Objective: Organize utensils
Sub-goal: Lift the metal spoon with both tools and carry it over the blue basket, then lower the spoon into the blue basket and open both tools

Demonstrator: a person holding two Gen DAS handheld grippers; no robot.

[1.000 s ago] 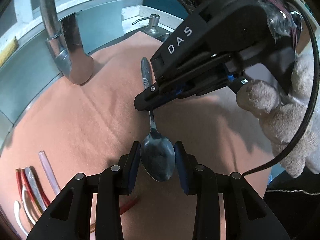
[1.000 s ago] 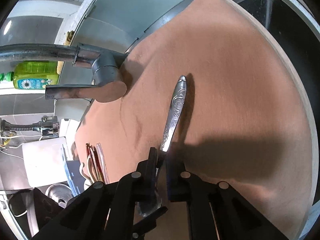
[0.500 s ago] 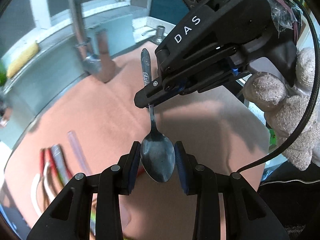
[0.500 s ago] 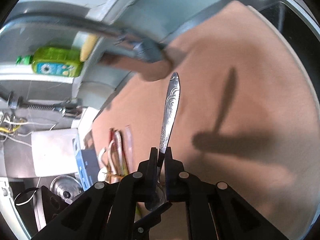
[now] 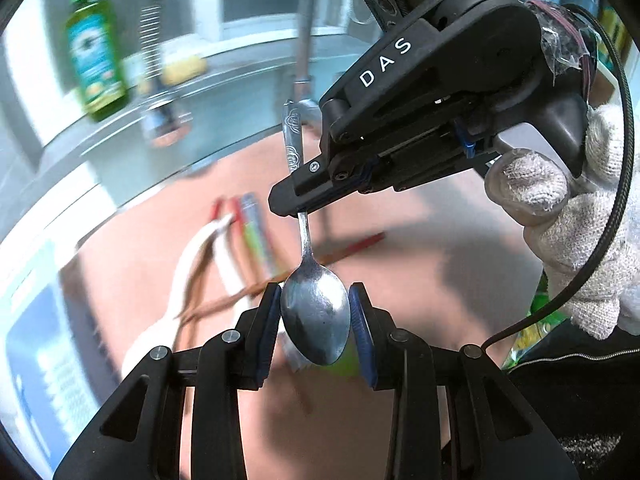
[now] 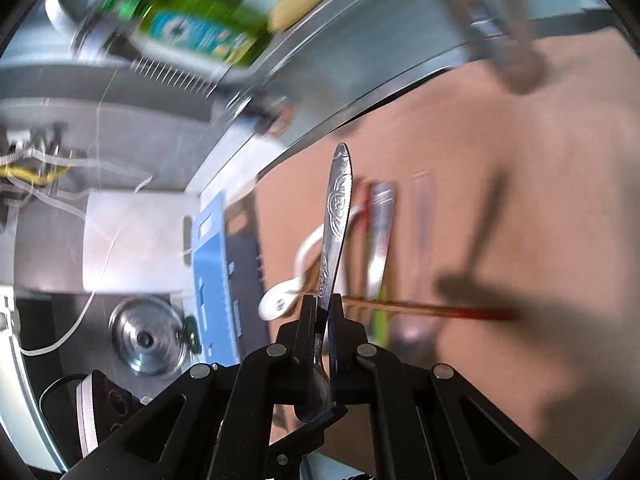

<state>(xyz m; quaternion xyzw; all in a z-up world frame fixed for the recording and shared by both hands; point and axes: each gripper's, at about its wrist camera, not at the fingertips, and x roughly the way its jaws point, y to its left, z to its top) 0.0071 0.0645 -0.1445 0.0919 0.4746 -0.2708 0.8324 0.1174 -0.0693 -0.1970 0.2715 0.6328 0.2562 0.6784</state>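
I have the spoon up in the air, above the brown mat, and both tools are on it. My left gripper frames the bowl of the spoon: its two blue pads sit right at either edge of the bowl, though I cannot tell whether they actually press on it or only stand beside it. My right gripper, carried by a white-gloved hand, comes in from the right and is clamped on the thin neck of the handle, just above the bowl. The right wrist view confirms that grip: the right gripper has its fingers pinched tight on the spoon, and the embossed handle runs away from me toward the far edge of the mat.

Below, on the left part of the mat, lies a loose cluster of utensils, blurred: white, red, green and grey handles, with a red-tipped stick lying across them. A green bottle stands on the far ledge at the left, near a tap.
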